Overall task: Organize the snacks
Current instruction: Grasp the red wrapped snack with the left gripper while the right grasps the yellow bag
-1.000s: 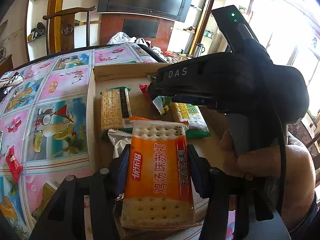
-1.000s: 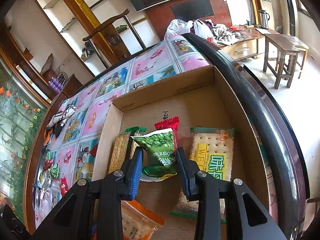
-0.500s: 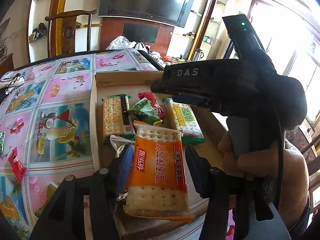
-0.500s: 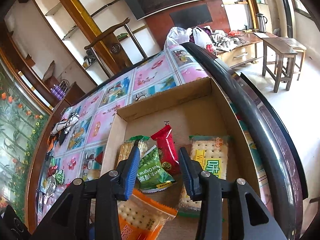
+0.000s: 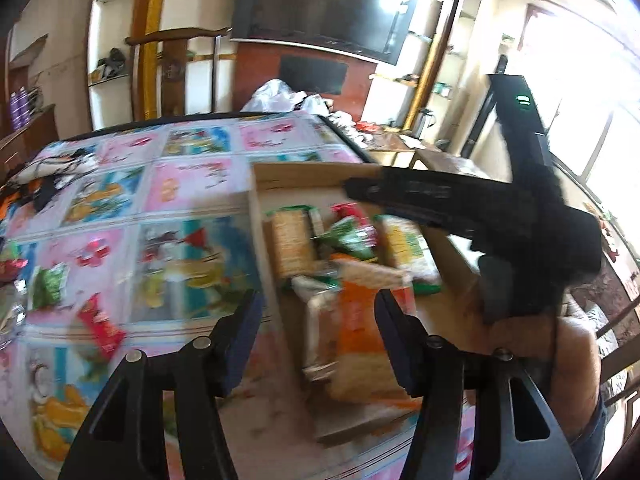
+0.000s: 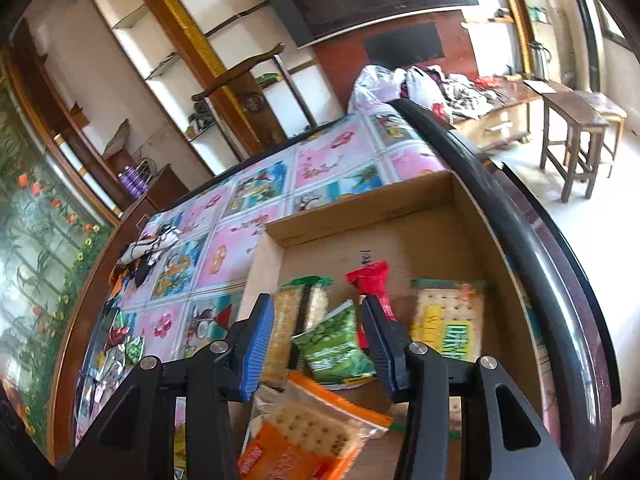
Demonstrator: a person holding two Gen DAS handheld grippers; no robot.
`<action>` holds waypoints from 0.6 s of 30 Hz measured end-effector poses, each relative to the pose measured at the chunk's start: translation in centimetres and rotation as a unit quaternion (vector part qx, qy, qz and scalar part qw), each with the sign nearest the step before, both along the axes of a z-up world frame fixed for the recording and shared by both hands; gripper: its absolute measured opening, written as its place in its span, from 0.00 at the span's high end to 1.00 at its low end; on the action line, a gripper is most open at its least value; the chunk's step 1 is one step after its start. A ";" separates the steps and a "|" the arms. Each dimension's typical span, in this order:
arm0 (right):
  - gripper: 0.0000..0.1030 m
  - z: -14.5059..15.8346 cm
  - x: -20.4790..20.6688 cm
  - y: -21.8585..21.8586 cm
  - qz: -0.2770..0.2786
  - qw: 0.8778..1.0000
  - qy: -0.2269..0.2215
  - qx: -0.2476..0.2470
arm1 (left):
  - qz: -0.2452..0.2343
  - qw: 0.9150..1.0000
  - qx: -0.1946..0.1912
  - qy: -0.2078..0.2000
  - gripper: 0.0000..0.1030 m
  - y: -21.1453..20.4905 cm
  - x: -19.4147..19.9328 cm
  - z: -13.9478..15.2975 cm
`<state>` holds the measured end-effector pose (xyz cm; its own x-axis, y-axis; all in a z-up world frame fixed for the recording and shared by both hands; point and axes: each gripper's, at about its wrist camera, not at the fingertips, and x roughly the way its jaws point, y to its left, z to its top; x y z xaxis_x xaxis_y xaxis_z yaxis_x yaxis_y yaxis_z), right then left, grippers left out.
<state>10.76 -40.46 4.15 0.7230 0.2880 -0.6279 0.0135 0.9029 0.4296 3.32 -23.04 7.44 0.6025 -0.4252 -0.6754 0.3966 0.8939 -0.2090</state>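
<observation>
both tongs spread, gripping nothing. left tongs hang over the box's near corner, orange cracker pack lying in the cardboard box just past the right finger. right tongs frame one green pouch. one red packet, two more cracker packs in there.

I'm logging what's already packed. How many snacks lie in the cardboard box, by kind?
Cracker packs: 3 (green-trimmed clear cracker pack, yellow-and-green cracker pack, orange cracker pack)
Small pouches: 2 (green pea pouch, red pouch)
Total: 5 in the brown cardboard box. Anything under the orange pack is hidden.
</observation>
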 end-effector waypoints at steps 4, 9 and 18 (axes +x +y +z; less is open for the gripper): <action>0.53 0.4 -0.3 1.4 0.020 1.000 -0.014 -0.009 | 0.044 0.999 0.002 0.019 0.44 4.0 1.0 -0.2; 0.53 0.6 -0.4 3.2 0.043 0.998 -0.025 -0.026 | 0.129 0.990 0.009 0.062 0.44 10.4 3.1 -1.4; 0.51 0.5 -0.5 4.1 0.057 0.998 -0.028 -0.020 | 0.194 0.971 0.024 0.135 0.44 13.9 6.4 -5.4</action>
<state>10.30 -36.31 4.66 0.7212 0.3467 -0.5997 -0.1137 0.9133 0.3912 9.76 -9.19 2.02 0.5099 -0.1652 -0.8442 -0.0353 0.9766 -0.2123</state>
